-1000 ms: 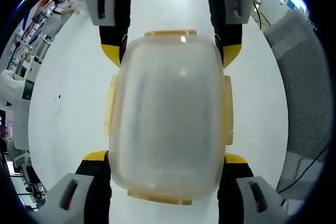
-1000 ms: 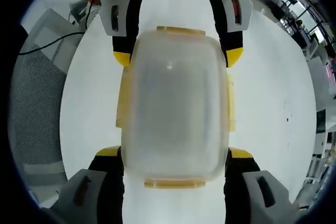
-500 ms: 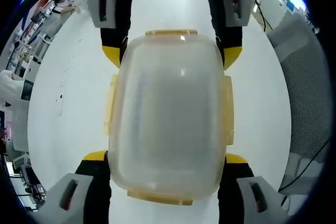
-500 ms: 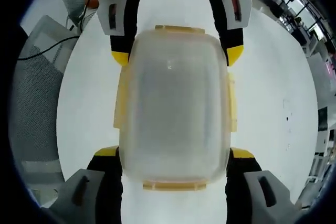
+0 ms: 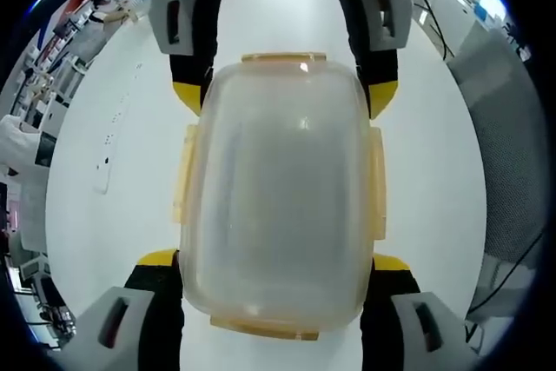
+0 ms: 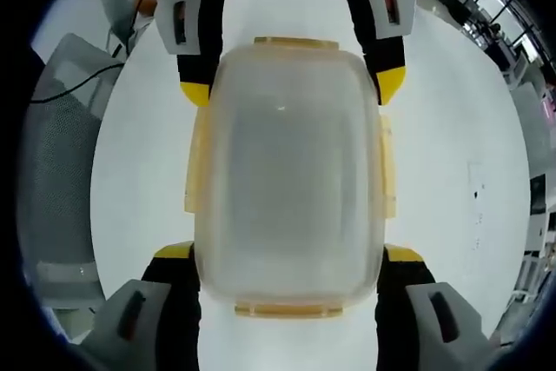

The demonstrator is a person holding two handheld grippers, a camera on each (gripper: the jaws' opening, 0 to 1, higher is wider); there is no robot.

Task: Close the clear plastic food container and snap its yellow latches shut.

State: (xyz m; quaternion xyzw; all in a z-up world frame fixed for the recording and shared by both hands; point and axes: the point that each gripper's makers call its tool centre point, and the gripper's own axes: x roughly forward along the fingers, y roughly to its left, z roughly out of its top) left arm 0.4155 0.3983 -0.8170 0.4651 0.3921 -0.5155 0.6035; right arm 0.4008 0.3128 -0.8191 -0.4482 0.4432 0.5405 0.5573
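Left gripper view: my left gripper (image 5: 275,262) and right gripper (image 6: 285,254) each clasp the clear plastic container (image 5: 280,193) over the white counter (image 5: 113,171); light, slippery, so squeeze gently by its yellow latches (image 5: 183,173).

In the left gripper view the container (image 5: 280,193) sits mid-frame on the table (image 5: 113,128), between my left claw (image 5: 274,280) at the bottom and my right claw (image 5: 282,84) at the top. The right gripper view mirrors this.
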